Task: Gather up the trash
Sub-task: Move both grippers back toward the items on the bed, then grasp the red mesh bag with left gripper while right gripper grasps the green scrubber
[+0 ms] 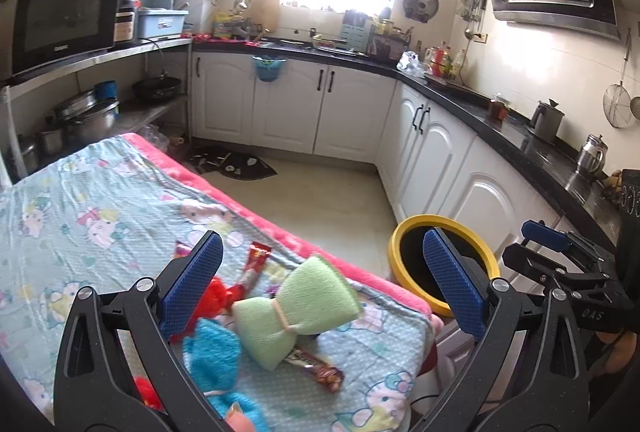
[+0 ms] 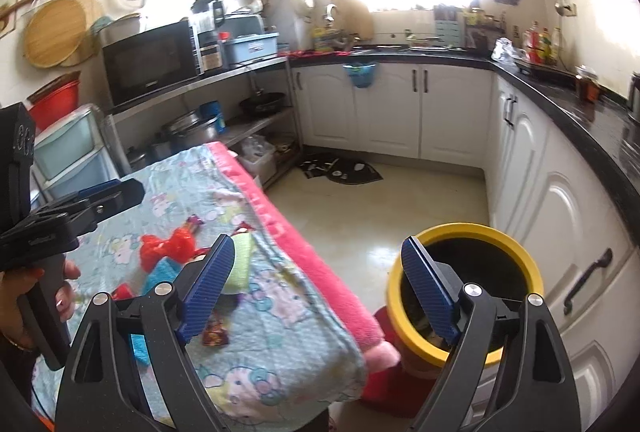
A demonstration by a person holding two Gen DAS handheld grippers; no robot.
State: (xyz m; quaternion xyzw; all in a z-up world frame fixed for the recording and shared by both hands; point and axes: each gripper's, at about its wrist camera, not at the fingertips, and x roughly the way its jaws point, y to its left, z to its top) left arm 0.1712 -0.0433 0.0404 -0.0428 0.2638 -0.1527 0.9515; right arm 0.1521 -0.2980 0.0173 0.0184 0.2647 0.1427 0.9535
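Observation:
A table under a Hello Kitty cloth (image 1: pixel 80 200) holds snack wrappers: a red one (image 1: pixel 256 264), a brown one (image 1: pixel 320 372) and a purple one (image 2: pixel 194 222). Among them lie a green sponge bow (image 1: pixel 296 308), blue cloth (image 1: pixel 212 352) and red cloth (image 2: pixel 168 246). A yellow-rimmed black bin (image 1: pixel 444 264) stands on the floor beside the table's corner; it also shows in the right wrist view (image 2: pixel 468 292). My left gripper (image 1: pixel 324 284) is open and empty above the sponge. My right gripper (image 2: pixel 320 292) is open and empty, between table edge and bin.
White cabinets (image 1: pixel 352 104) under a black counter (image 1: pixel 500 124) line the back and right walls. A steel shelf rack with a microwave (image 1: pixel 64 20) and pots (image 1: pixel 84 116) stands at left. A dark mat (image 1: pixel 236 164) lies on the tiled floor. Plastic drawers (image 2: pixel 72 152) stand behind the table.

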